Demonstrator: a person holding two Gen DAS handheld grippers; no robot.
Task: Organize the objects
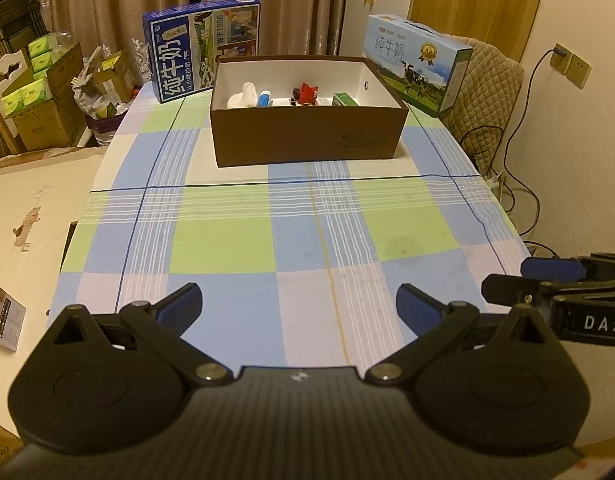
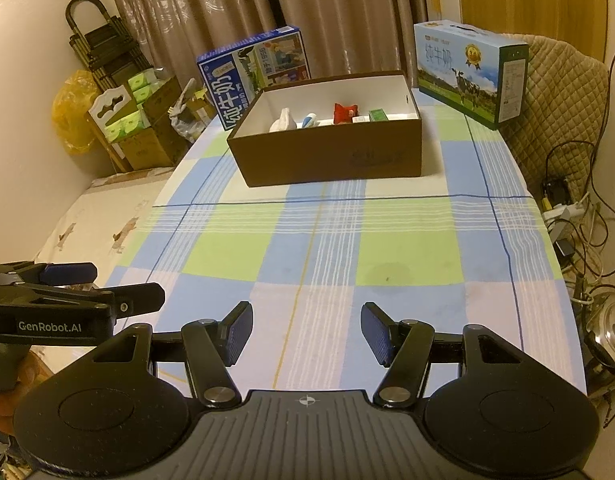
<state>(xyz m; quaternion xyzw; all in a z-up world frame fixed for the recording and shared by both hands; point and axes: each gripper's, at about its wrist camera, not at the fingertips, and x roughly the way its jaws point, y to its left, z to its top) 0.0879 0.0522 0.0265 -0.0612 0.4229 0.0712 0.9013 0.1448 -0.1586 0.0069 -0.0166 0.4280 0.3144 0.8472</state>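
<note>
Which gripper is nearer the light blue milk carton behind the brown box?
Right, though only slightly. The right gripper sits on the same side of the table as the light blue milk carton; the left gripper hovers alongside, further across. Both are open and far from it.

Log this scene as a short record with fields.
surface: table with checked cloth
box: brown, open-topped, at the far end
box contents: white item, blue-white tube, red pack, green carton
behind box: dark blue milk carton, light blue milk carton
left claw: open, empty
right claw: open, empty
</note>
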